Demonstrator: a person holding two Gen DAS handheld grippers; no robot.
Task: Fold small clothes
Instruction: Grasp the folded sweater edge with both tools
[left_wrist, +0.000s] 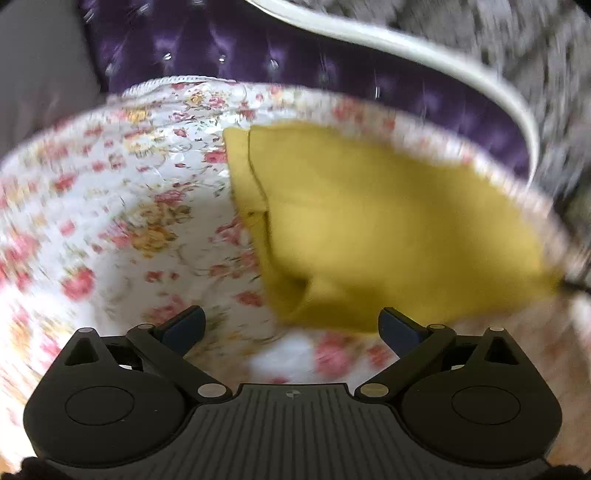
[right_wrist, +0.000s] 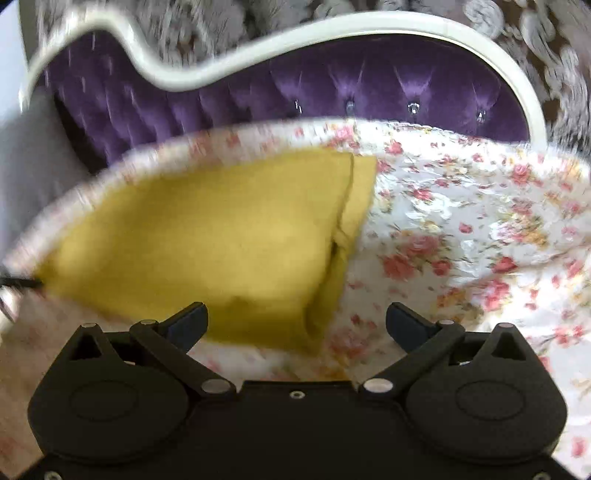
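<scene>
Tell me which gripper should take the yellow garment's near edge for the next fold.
Probably the left gripper: open, with the yellow garment's near edge just past its right finger. The right gripper, also open, is similarly close, so the margin is slim.

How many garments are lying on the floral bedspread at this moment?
1. A single yellow garment lies on the floral bedspread, near the purple headboard. Both wrist views show the same piece; others could lie outside the views.
</scene>
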